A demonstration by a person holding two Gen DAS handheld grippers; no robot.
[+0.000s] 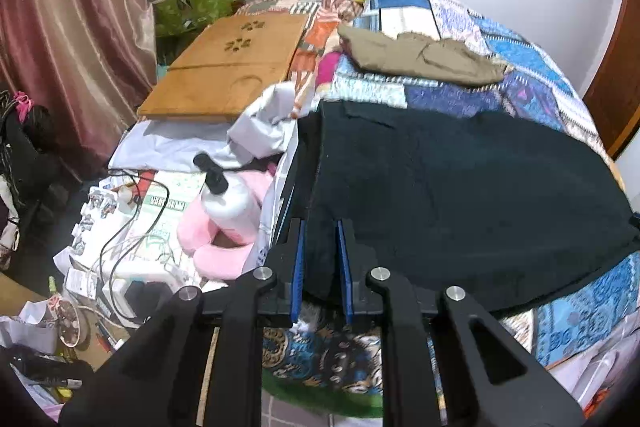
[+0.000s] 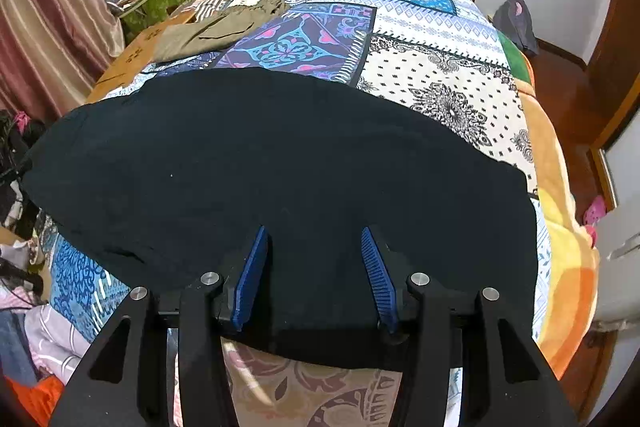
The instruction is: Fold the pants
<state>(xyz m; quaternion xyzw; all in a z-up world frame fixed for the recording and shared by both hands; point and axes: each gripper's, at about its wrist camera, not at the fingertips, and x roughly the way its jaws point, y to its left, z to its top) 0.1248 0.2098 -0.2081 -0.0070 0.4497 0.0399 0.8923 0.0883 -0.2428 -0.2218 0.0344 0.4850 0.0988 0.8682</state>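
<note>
Right wrist view: I see the bed's patchwork quilt in blue, white and purple prints (image 2: 420, 39) filling most of the scene, and across its near half the dark, almost black pants (image 2: 280, 155) lie spread flat, their near edge hanging just past the mattress side. My right gripper (image 2: 314, 239) stands over that near edge with its blue ribbed pads spread apart, the dark cloth showing between them but neither pad pressing on it. A second, khaki-brown folded garment (image 2: 212, 27) lies well apart near the far left side of the quilt.

In the left wrist view, the same dark pants (image 1: 460, 195) cover the near part of the quilt (image 1: 532, 63), and my left gripper (image 1: 321, 227) sits at their left near corner, its blue pads drawn close with the hem of the dark cloth between them; I read it as pinching that edge. Beside the bed on the left lies a flat wooden lap tray with paw-shaped cut-outs (image 1: 228, 67), nearer me a white pump bottle with a black nozzle (image 1: 228, 199) rests against a pink plush neck pillow (image 1: 216, 247)
</note>
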